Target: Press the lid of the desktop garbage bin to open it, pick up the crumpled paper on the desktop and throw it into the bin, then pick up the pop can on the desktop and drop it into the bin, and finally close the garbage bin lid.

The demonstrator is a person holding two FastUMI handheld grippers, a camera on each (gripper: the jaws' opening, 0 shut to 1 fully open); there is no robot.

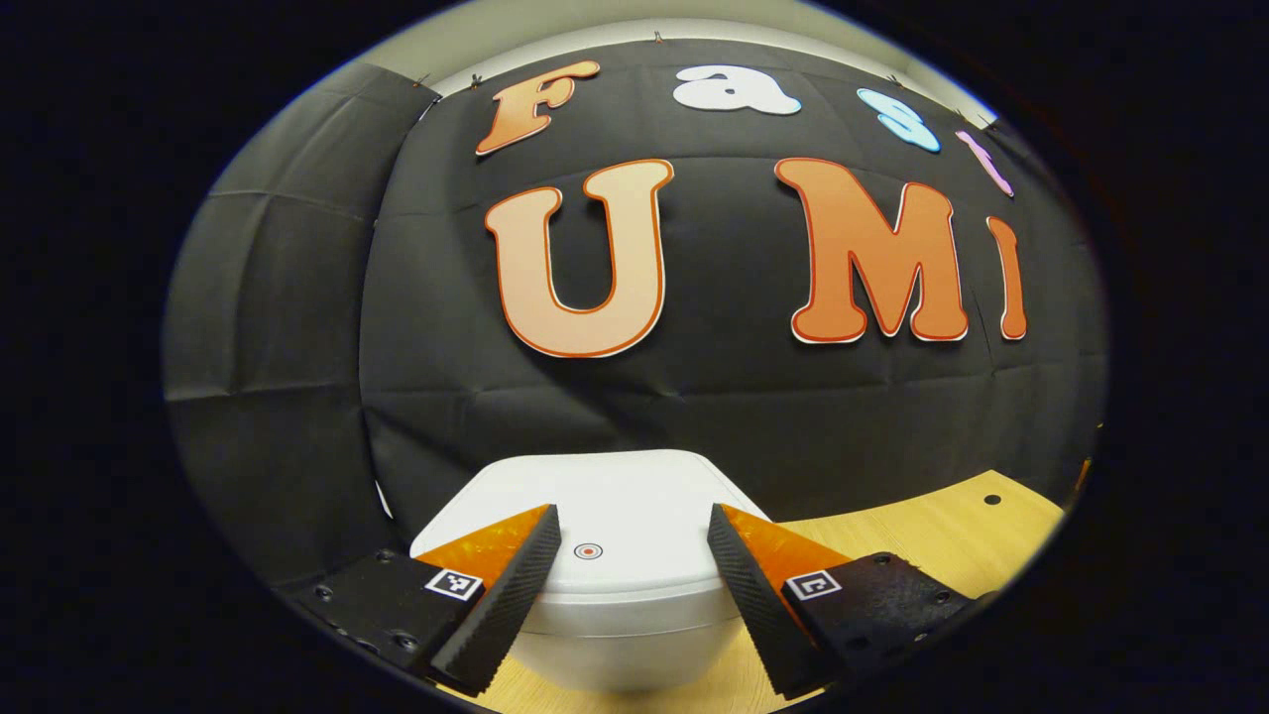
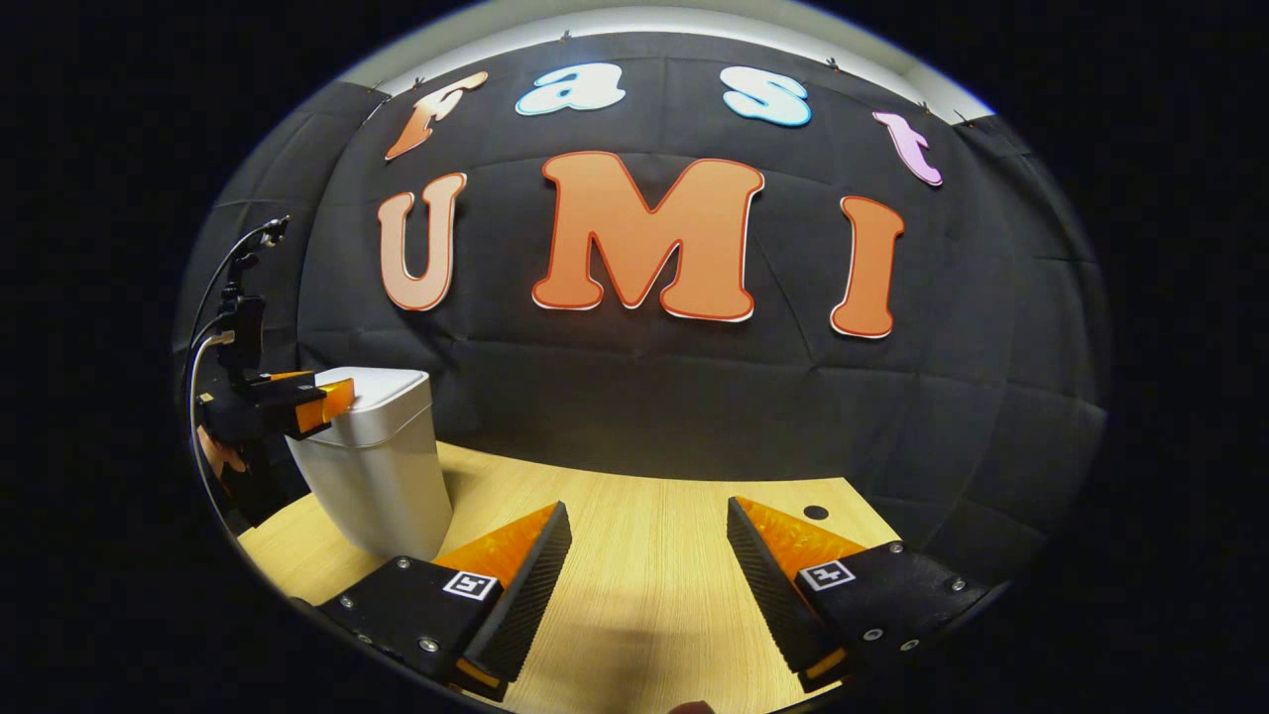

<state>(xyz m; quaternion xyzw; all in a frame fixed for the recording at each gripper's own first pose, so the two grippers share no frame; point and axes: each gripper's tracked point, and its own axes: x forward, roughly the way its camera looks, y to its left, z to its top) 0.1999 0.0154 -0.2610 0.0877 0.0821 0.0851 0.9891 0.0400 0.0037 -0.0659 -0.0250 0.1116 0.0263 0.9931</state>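
Observation:
A white desktop garbage bin (image 1: 605,585) stands right in front of my left gripper (image 1: 634,555), its flat lid (image 1: 615,496) down, with a small round red mark near the lid's front edge. The left gripper is open, its fingers straddling the lid's front from just above. In the right gripper view the same bin (image 2: 377,476) stands at the left on the wooden table, with the left gripper (image 2: 317,402) hovering at its lid. My right gripper (image 2: 649,570) is open over bare table, nothing between its fingers.
The light wooden table (image 2: 644,555) runs back to the black cloth wall. A small dark hole (image 2: 815,513) sits in the tabletop at the right. A cable rises from the left gripper's body (image 2: 233,327) at the far left.

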